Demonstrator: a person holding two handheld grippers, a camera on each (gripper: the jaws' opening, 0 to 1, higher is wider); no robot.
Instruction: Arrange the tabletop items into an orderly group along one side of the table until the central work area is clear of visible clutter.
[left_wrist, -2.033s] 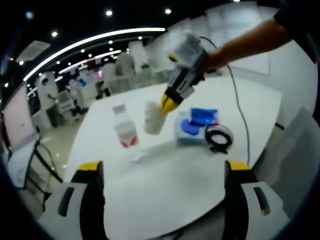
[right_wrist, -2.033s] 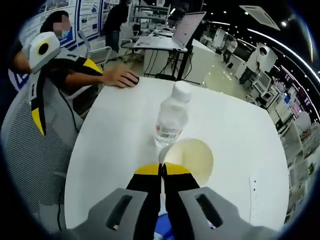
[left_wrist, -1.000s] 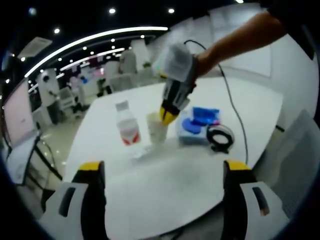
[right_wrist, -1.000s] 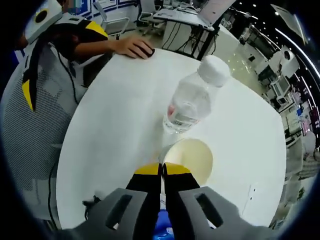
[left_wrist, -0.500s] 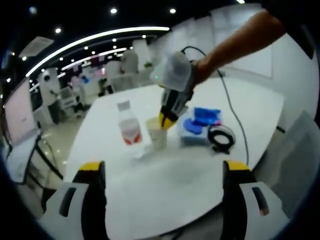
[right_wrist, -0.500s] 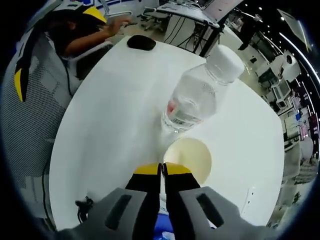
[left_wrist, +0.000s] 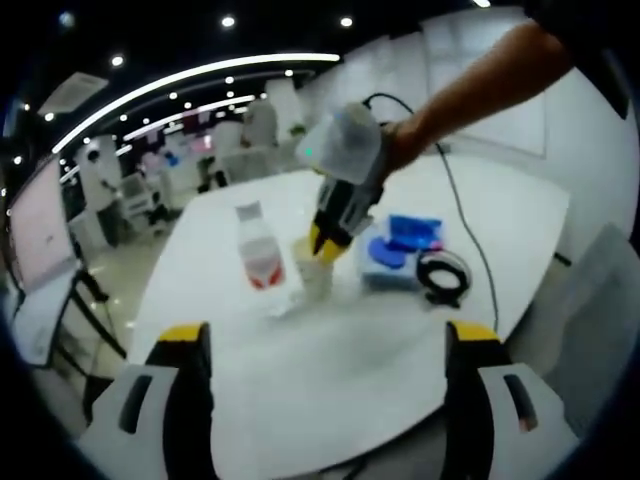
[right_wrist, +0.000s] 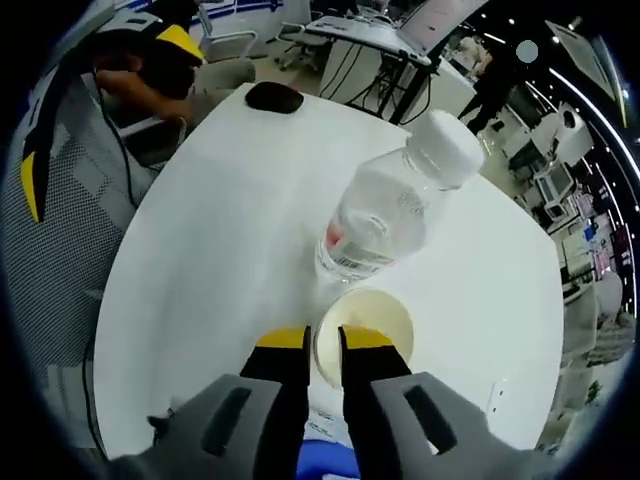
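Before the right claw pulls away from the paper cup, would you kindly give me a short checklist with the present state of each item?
1. Right claw open, jaws parted either side of the cup rim: ok.
2. Paper cup upright on the table: ok.
3. Cup close beside the water bottle as a group: ok; whether they touch: cannot tell.
4. Bottle capped and upright: ok.
5. Left claw open, near the table edge and apart from the cup: ok.
6. Blue items and coiled black cable near the cup but loosely placed; grouping orderly: cannot tell.
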